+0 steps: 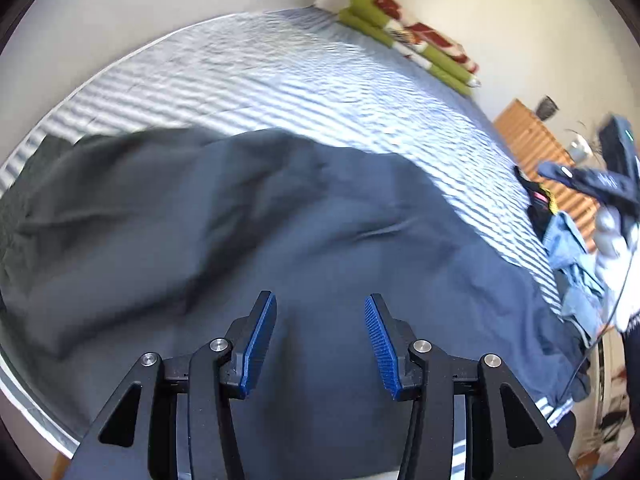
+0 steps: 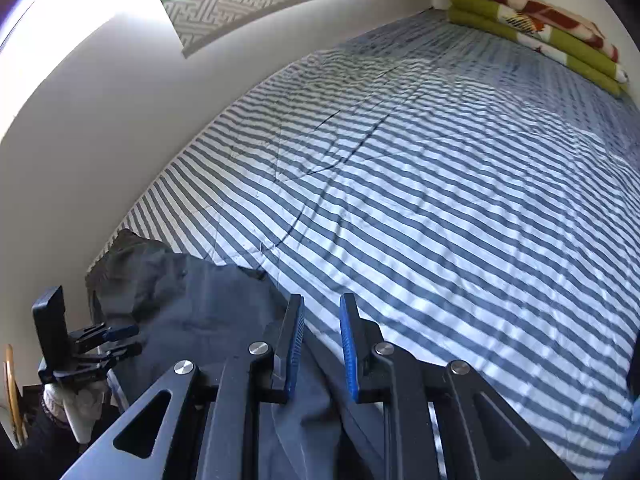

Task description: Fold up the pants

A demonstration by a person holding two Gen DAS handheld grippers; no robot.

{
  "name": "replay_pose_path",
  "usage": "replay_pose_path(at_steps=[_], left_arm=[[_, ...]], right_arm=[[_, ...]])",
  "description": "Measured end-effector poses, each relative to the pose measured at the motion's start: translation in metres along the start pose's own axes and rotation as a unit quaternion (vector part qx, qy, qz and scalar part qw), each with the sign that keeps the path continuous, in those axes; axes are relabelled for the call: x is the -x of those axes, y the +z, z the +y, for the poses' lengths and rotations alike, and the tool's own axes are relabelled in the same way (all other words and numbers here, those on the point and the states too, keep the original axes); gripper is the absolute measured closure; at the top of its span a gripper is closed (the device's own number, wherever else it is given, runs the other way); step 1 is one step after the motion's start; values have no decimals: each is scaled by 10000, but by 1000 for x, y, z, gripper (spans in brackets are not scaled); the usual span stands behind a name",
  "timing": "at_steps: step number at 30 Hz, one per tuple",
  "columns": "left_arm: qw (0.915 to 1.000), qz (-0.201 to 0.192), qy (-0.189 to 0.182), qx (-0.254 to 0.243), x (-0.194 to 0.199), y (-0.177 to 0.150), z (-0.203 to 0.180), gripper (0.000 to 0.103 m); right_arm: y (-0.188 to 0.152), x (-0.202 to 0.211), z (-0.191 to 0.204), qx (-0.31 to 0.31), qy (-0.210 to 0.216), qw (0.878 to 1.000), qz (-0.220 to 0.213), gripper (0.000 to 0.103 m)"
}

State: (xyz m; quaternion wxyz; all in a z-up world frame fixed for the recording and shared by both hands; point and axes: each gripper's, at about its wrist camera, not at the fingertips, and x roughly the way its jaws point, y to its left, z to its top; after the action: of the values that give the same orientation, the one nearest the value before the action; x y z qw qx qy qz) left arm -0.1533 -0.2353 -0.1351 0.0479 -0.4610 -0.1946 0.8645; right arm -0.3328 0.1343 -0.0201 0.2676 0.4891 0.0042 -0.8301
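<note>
Dark navy pants [image 1: 248, 216] lie spread and wrinkled across a blue-and-white striped bed sheet [image 1: 280, 76]. My left gripper [image 1: 320, 296] hovers over the middle of the pants, its blue-padded fingers wide open and holding nothing. In the right wrist view the pants [image 2: 192, 308] bunch at the lower left by the wall, with one edge running under my right gripper [image 2: 321, 300]. Its fingers stand a narrow gap apart with no cloth pinched between the tips. The left gripper [image 2: 124, 338] shows there at the far left; the right gripper [image 1: 600, 176], held by a gloved hand, shows in the left wrist view.
A folded green and red blanket [image 2: 540, 20] lies at the far end of the bed. A heap of light blue clothes [image 1: 572, 260] sits at the bed's right edge beside a wooden slatted piece [image 1: 532, 140]. A white wall [image 2: 100, 140] borders the left side.
</note>
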Motion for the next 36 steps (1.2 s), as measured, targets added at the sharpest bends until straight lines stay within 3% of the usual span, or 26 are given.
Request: replay_pose_path(at_steps=[2,5,9,11,13,17,21,24,29,30,32,36], left_arm=[[9996,-2,-144,-230,7,-5,-29,54],[9979,14,-346,-538,9,-11,-72,54],[9938,163,-652,-891,3,-20,-129,54],[9902,290,-857,-1063,-4,-29,-160,54],[9853,430,-1012,-1308,-11,-40,-193,54],[9738,668,-1295,-1748,-21,-66,-256,54],[9613,836,-1457,-2183,-21,-96,-304,53],[9578,952,-1517,-2248,-24,-114,-323,53],[9554,1221,-1640,-2129,-26,-134,-333,54],[9537,1304,-1707,-2103,-27,-137,-334,54],[9467,1438,-1772,-2273,-29,-149,-346,54],[9212,1459,-1863,-3087,-32,-179,-391,54]], right_arm=[[-38,57,-25,-234,-169,9988,-393,82],[-99,120,-59,-618,-630,9943,-595,78],[-193,187,-105,-1445,-1272,9786,-721,78],[-245,210,-125,-1902,-1667,9653,-653,78],[-287,221,-144,-2303,-1748,9556,-562,78],[-352,217,-172,-3044,-1377,9419,-354,78],[-369,186,-179,-3211,-1023,9415,8,78],[-372,170,-181,-3233,-705,9435,167,78],[-368,152,-178,-2997,-819,9493,471,79],[-366,151,-178,-2959,-849,9503,462,85],[-362,157,-177,-2875,-825,9535,369,89],[-371,180,-173,-3097,-509,9492,216,86]])
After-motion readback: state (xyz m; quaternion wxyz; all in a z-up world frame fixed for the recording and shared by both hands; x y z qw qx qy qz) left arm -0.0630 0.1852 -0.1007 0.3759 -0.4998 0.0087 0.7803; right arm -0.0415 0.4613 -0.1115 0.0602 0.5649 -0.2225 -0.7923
